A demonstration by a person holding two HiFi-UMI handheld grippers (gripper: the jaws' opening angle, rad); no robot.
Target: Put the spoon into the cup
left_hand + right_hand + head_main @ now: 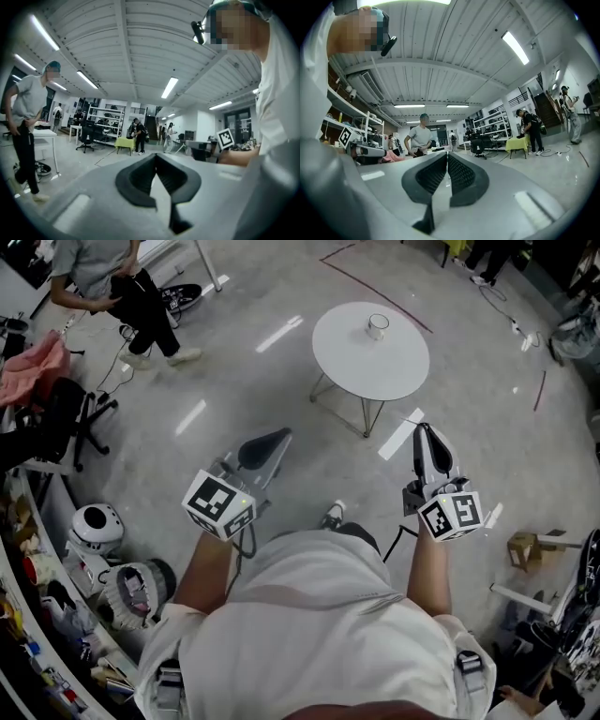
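Observation:
A white cup [377, 326] stands on a small round white table [356, 362] some way ahead of me, seen only in the head view. I cannot make out a spoon in any view. My left gripper [273, 438] is held low in front of my body, its jaws closed together with nothing between them [156, 158]. The right gripper [424, 431] is likewise shut and empty [447, 158], pointing toward the table's right side. Both are well short of the table, over bare floor.
A person [112, 282] stands at the far left beside a black office chair [66, 418]. White robot heads [94, 529] and cluttered shelves line the left edge. A cardboard box [525, 549] lies at the right. Red tape lines [375, 287] mark the floor.

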